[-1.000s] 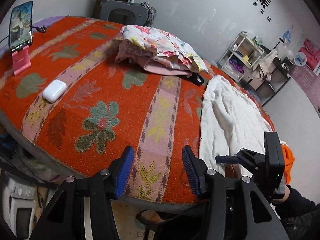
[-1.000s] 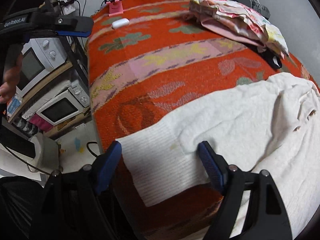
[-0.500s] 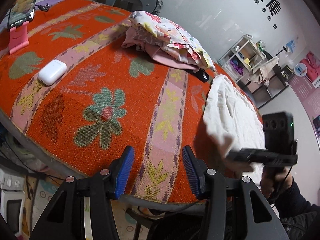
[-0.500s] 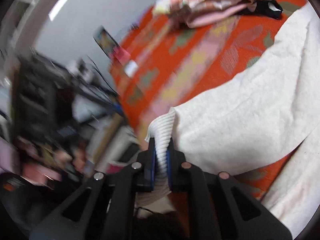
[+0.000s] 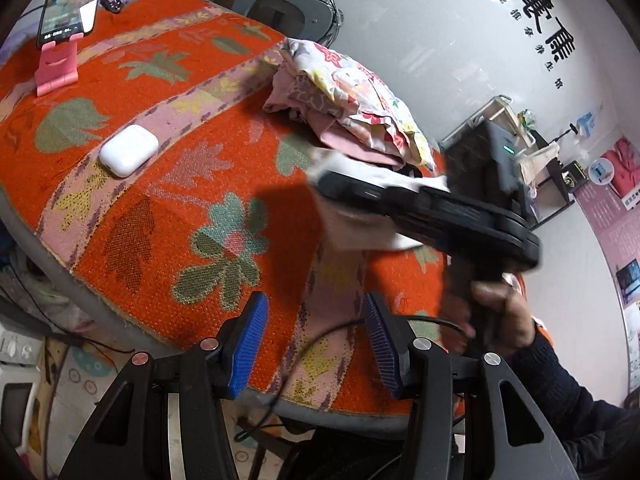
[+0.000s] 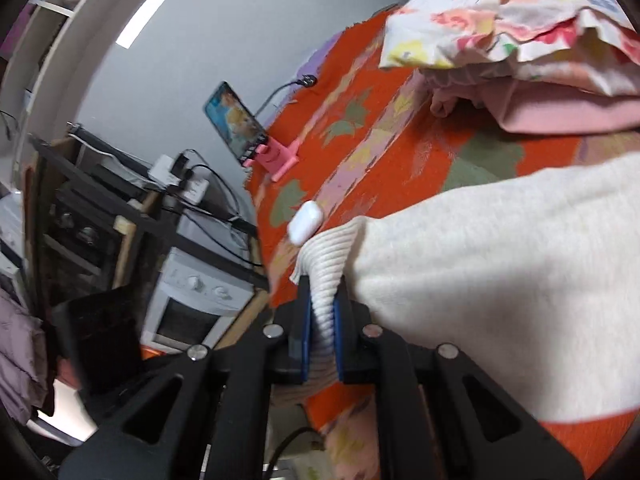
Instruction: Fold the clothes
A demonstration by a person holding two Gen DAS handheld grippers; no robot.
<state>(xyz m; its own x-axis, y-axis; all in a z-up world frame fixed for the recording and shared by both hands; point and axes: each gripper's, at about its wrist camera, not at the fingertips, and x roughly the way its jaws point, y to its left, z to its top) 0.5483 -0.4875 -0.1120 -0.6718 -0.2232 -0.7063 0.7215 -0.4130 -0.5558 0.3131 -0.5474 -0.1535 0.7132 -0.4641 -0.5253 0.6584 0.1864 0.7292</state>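
Left gripper [image 5: 314, 344]: fingers spread wide, empty, at near table edge. Right gripper [image 6: 322, 336]: pinched tight on sweater [image 6: 500, 280] ribbed hem, cloth lifted over orange cover [image 5: 168, 184]; motion-blurred. Earbud case [image 6: 305, 227] beyond, probably untouched.

Right gripper [image 5: 432, 208] smeared by motion blur in the left wrist view, hiding part of the white sweater [image 5: 360, 224] behind it, sweater body [image 6: 500, 280] cut off by the right edge, folded floral clothes [image 6: 520, 20] cut off there too, wall lettering [image 5: 532, 24] too blurred to read
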